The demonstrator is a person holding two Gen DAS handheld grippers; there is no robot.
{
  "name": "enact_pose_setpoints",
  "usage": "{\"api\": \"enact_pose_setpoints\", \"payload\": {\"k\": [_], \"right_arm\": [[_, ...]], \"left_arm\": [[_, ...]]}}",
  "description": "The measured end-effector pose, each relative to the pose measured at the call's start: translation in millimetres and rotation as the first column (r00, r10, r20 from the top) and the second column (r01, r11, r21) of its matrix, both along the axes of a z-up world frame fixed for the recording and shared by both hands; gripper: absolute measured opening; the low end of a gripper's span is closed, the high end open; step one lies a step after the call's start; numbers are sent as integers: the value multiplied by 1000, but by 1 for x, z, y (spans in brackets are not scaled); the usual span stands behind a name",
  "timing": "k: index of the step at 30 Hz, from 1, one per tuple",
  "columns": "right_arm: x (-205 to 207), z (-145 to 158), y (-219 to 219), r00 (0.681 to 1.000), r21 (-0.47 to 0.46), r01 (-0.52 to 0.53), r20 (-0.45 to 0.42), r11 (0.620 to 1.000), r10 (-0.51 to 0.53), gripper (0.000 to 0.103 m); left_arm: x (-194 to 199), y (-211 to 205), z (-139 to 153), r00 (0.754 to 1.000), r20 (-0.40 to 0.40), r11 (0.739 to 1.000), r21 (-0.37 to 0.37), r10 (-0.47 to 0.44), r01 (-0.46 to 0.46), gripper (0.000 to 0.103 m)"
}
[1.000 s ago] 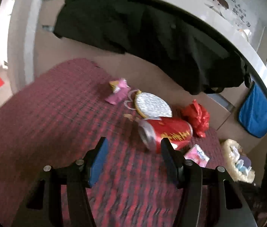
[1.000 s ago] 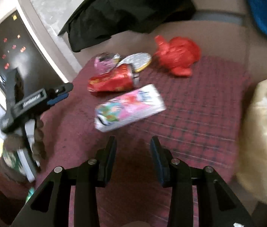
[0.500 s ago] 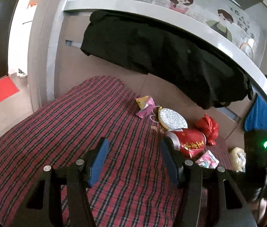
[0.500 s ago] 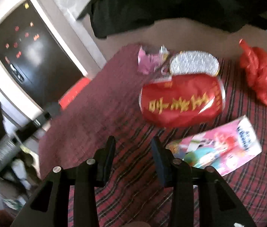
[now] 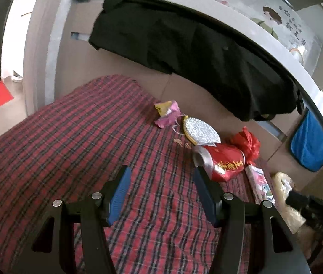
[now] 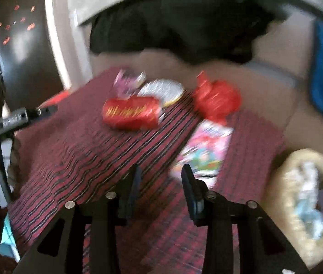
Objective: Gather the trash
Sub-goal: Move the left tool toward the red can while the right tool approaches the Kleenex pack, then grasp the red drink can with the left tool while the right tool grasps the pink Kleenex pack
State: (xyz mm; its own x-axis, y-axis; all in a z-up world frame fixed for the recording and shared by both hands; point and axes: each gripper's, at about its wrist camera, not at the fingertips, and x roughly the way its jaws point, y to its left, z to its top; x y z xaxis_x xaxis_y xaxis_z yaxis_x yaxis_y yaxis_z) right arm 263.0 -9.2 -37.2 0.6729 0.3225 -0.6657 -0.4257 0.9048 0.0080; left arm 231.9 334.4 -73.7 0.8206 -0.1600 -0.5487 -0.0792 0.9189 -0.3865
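Trash lies on a red plaid cloth [image 5: 70, 150]: a crushed red can [image 5: 225, 164] [image 6: 130, 113], a silver foil disc [image 5: 200, 130] [image 6: 161, 90], a pink-yellow wrapper [image 5: 167, 113] [image 6: 128, 81], a red plastic bag [image 5: 248, 143] [image 6: 216, 100] and a flat pink packet [image 5: 259, 185] [image 6: 203, 153]. My left gripper [image 5: 161, 194] is open and empty, short of the can. My right gripper [image 6: 160, 189] is open and empty, just before the pink packet. The right wrist view is blurred.
A beige bag [image 6: 305, 196] [image 5: 284, 198] with paper scraps sits at the right edge of the cloth. A black garment [image 5: 195, 52] hangs from a grey ledge behind. A blue cloth [image 5: 310, 146] hangs at the right. The other gripper [image 6: 13, 118] shows at the left.
My left gripper has pulled back and up, so the trash looks smaller. My right gripper swung from near the can back toward the pink packet and the beige bag. Both stayed open.
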Motion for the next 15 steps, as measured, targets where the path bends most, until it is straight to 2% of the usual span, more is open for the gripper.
{"api": "enact_pose_setpoints", "payload": {"k": [2,7,9,11,15], "right_arm": [[22,-2,-7,997,16,82,-15,996,-82,44],[82,-41,-24,954,163,235,-227,958,-195,44],[97,-54,-22,936,184,277,-273,943,-222,44],[102,-57,-14,940,171,273,-258,947,-224,46],[107,-60,17,962,8,197,-193,980,-192,51]], "left_arm": [[4,-5,0,1000,-2,1000,-7,-16,16,58],[1,-4,4,1000,5,1000,5,-29,29,58],[0,1,3,1000,-2,1000,3,-26,26,58],[4,3,4,999,-7,999,8,-32,32,58],[23,-6,10,997,4,995,57,-78,78,58]]}}
